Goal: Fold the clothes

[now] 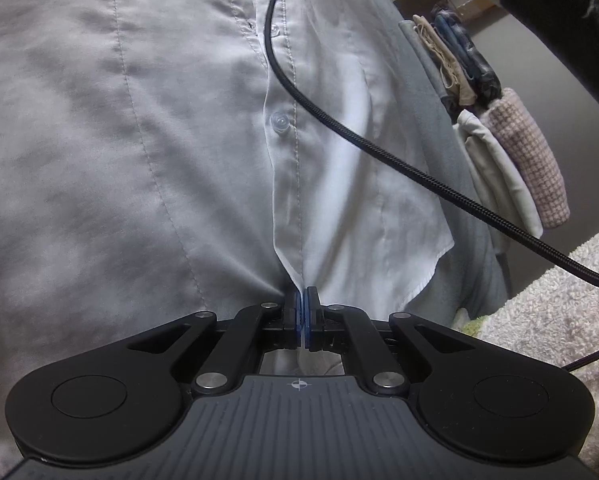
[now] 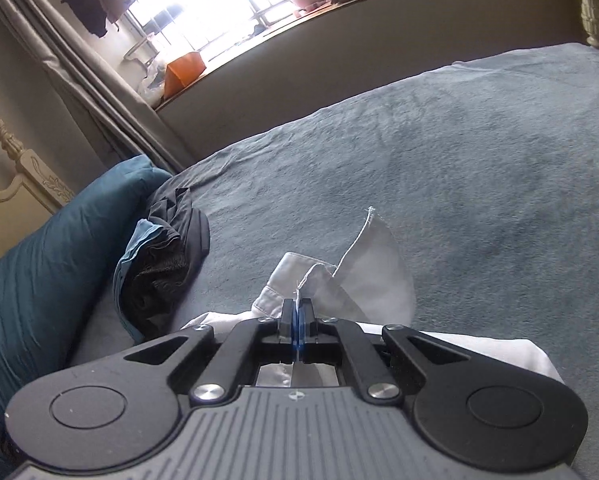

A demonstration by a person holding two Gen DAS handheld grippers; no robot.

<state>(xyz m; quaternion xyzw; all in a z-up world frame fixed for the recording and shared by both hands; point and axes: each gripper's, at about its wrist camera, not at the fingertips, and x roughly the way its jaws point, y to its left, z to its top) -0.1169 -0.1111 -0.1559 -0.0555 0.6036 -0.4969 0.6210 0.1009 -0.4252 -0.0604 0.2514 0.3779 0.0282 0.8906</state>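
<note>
A pale grey-white button-up shirt point(image 1: 147, 128) fills the left wrist view, its button placket running up the middle. My left gripper point(image 1: 302, 300) is shut on the shirt's bottom edge at the placket. In the right wrist view my right gripper point(image 2: 297, 312) is shut on another edge of the same shirt point(image 2: 375, 264), which stands up in a fold ahead of the fingers with a loose thread hanging off it. The shirt lies on a blue-grey bedspread point(image 2: 459, 160).
A black braided cable point(image 1: 379, 140) crosses over the shirt. Folded clothes point(image 1: 511, 152) are stacked at the right, beside a fluffy white blanket point(image 1: 559, 312). A dark crumpled garment point(image 2: 163, 256) and a teal pillow point(image 2: 47, 256) lie at the left of the bed.
</note>
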